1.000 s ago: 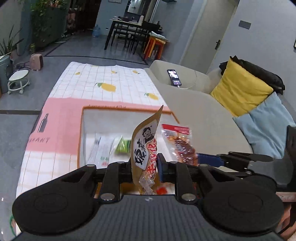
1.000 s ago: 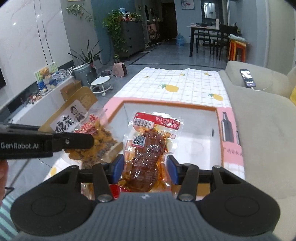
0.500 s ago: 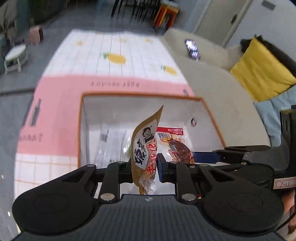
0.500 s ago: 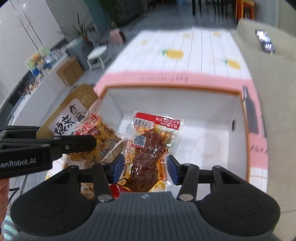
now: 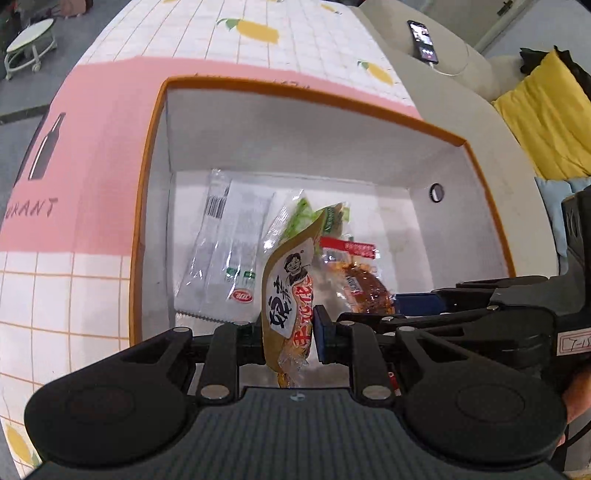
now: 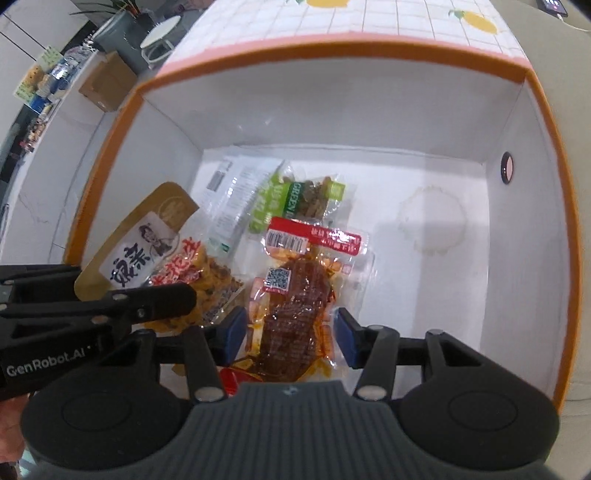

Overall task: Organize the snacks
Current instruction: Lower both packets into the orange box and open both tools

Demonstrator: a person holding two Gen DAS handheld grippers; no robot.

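My left gripper (image 5: 290, 332) is shut on a tan snack packet (image 5: 291, 280) with a cartoon face, held upright over the near-left of the white, orange-rimmed box (image 5: 295, 90). My right gripper (image 6: 291, 338) holds a red-label braised meat packet (image 6: 295, 295) between its blue pads (image 6: 236, 334). Its jaws are opening, and the packet still hangs between them above the box floor (image 6: 424, 288). The tan packet (image 6: 147, 240) and the left fingers (image 6: 147, 302) show at the left of the right wrist view. A white packet (image 6: 236, 184) and a green packet (image 6: 295, 199) lie inside the box.
The box stands on a pink and lemon-print tablecloth (image 5: 258, 29). To the right is a beige sofa with a phone (image 5: 423, 40) and a yellow cushion (image 5: 546, 122). A cardboard carton (image 6: 107, 86) and a small white stool (image 5: 29, 40) stand on the floor to the left.
Both grippers have sunk and tipped downward toward the box, which now fills both views. The two packets have come down over the box's inside, still between the jaws.
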